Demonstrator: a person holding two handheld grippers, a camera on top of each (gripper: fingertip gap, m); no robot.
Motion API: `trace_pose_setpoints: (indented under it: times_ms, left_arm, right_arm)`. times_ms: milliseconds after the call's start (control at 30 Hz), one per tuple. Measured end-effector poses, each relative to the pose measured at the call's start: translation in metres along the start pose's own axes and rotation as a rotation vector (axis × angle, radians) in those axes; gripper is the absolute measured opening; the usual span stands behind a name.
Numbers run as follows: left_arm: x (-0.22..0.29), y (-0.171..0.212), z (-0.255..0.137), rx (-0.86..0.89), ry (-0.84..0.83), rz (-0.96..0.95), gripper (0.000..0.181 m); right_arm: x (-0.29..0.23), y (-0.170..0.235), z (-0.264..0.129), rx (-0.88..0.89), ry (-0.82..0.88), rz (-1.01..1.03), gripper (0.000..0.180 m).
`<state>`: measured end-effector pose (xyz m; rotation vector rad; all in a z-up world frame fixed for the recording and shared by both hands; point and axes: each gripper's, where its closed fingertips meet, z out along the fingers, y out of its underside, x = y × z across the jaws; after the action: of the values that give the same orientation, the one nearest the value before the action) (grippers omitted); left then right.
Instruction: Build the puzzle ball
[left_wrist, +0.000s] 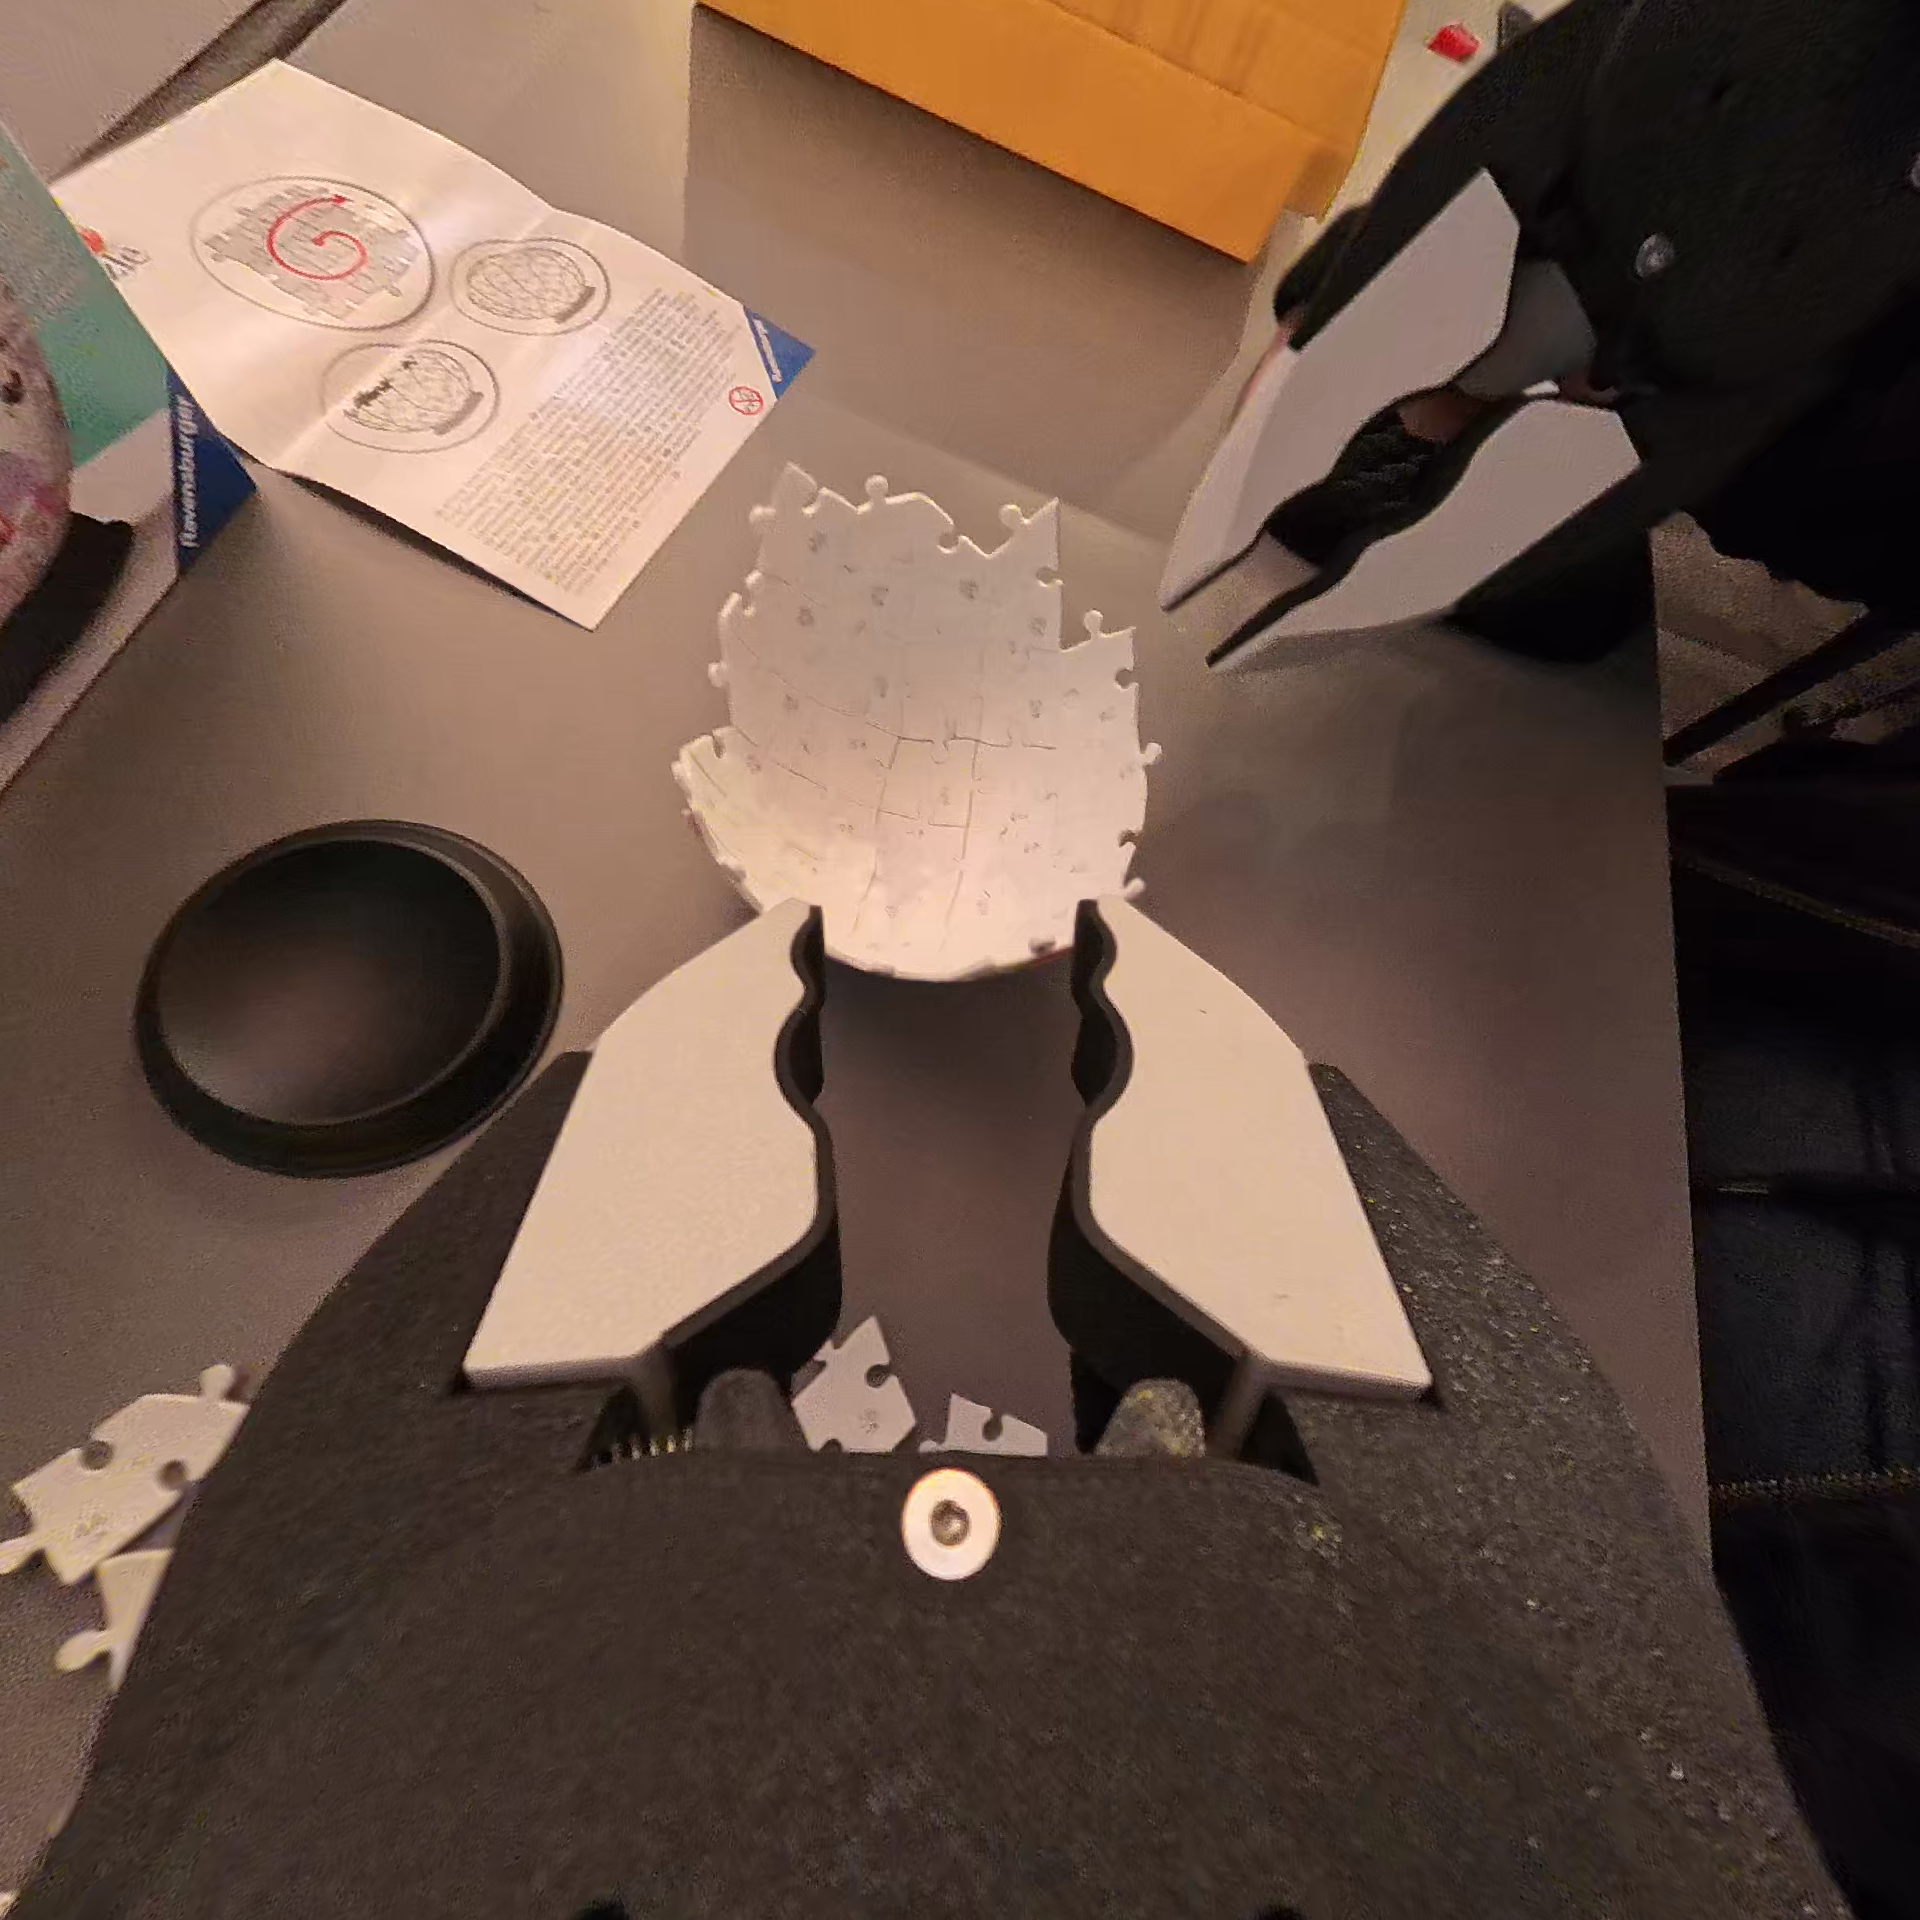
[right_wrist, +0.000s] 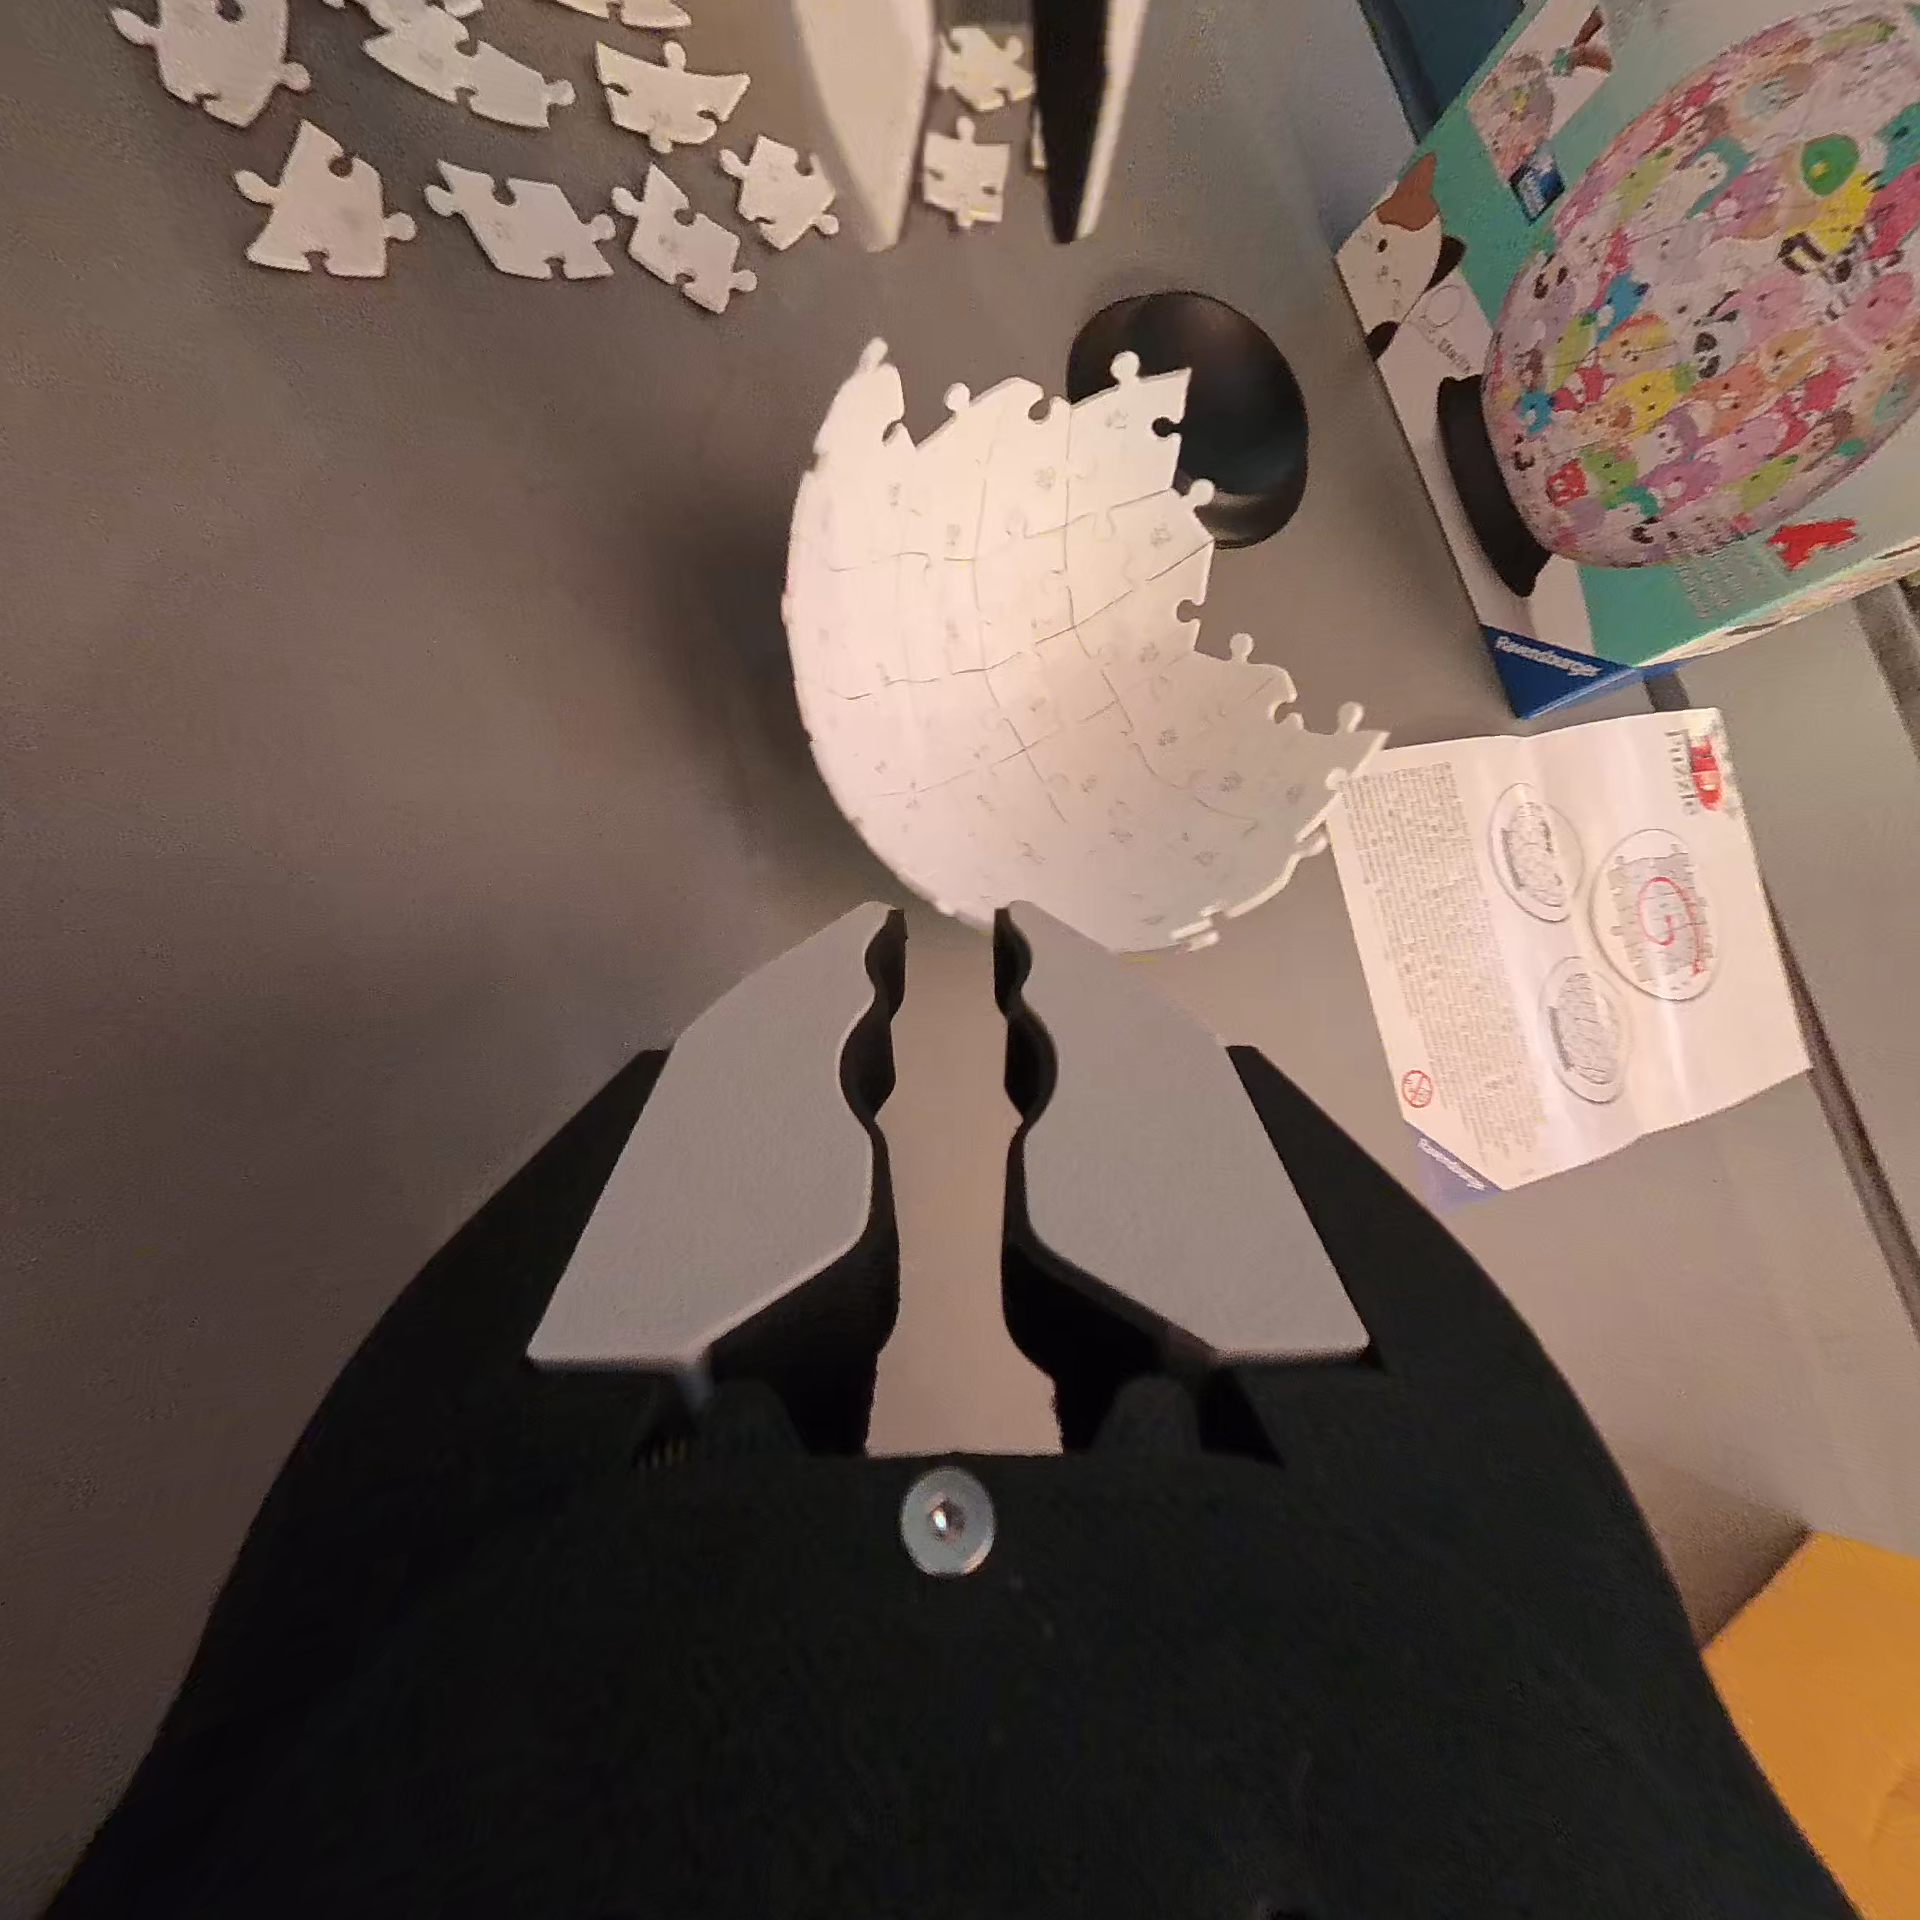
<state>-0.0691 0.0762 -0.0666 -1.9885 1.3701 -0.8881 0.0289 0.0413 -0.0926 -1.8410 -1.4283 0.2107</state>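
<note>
The half-built puzzle ball (left_wrist: 914, 748) is a white curved shell of joined pieces with its hollow side showing, resting tilted on the grey table. It also shows in the right wrist view (right_wrist: 997, 644). My left gripper (left_wrist: 948, 925) is open and empty, its tips just short of the shell's near edge. My right gripper (right_wrist: 948, 920) is open by a narrow gap and empty, its tips close to the shell's lower edge; in the left wrist view it (left_wrist: 1195, 634) stands apart, right of the shell. Loose white pieces (right_wrist: 499, 208) lie near the left gripper (right_wrist: 977, 239).
A black stand ring (left_wrist: 343, 997) lies left of the shell. A folded instruction leaflet (left_wrist: 436, 332) and the puzzle box (right_wrist: 1662, 364) lie beyond. A yellow object (left_wrist: 1091, 104) sits at the far edge. More loose pieces (left_wrist: 104, 1475) lie under my left gripper. The table edge (left_wrist: 1662, 831) runs on the right. Spacing between my two grippers at the tips: around 12 cm.
</note>
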Motion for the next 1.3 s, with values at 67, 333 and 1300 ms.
trace_pose_setpoints:
  times_ms: [67, 333, 1300]
  left_arm:
    - [0.007, 0.005, 0.002, 0.009, 0.021, 0.002, 0.046]
    - [0.032, 0.018, 0.017, 0.004, 0.096, 0.02, 0.046]
    - [0.058, 0.026, 0.011, 0.046, 0.065, 0.026, 0.046]
  right_arm:
    - [0.002, 0.0, 0.0, 0.006, 0.001, 0.011, 0.017]
    - [0.011, 0.009, 0.002, 0.0, 0.019, 0.024, 0.017]
    - [0.014, 0.011, 0.017, 0.058, -0.046, 0.085, 0.018]
